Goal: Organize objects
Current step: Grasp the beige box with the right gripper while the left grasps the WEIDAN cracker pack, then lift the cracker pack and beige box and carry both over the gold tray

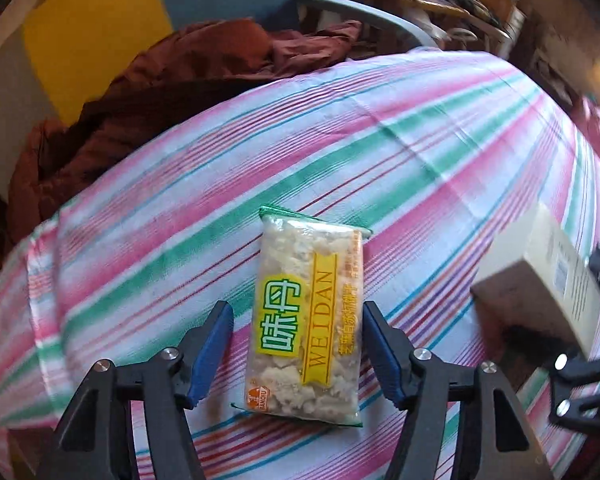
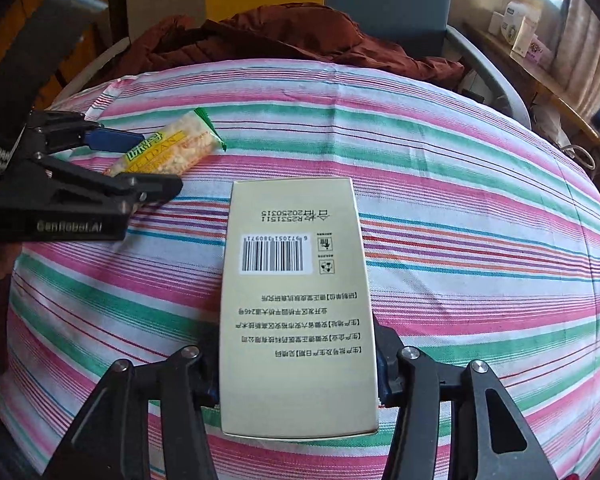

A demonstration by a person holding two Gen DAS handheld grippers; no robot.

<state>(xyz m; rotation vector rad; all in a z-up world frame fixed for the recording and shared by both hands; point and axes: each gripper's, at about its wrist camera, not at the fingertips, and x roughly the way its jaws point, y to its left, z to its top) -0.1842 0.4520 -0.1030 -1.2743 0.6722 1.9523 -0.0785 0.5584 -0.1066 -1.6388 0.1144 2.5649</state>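
A clear snack packet [image 1: 306, 320] with a yellow "WEIDAN" label lies flat on the striped cloth [image 1: 380, 152]. My left gripper [image 1: 298, 312] is open, its blue pads on either side of the packet with a gap on each side. My right gripper [image 2: 296, 356] is shut on a cream box [image 2: 296, 300] with a barcode and holds it over the cloth. The box also shows at the right edge of the left wrist view [image 1: 540, 276]. The packet [image 2: 168, 152] and left gripper [image 2: 148, 164] show at the left of the right wrist view.
The pink, green and white striped cloth [image 2: 460, 200] covers a rounded surface. A dark red garment [image 1: 160, 92] is heaped at its far edge against a chair with a grey arm [image 1: 364, 12]. A cluttered wooden shelf [image 2: 540, 68] stands at the right.
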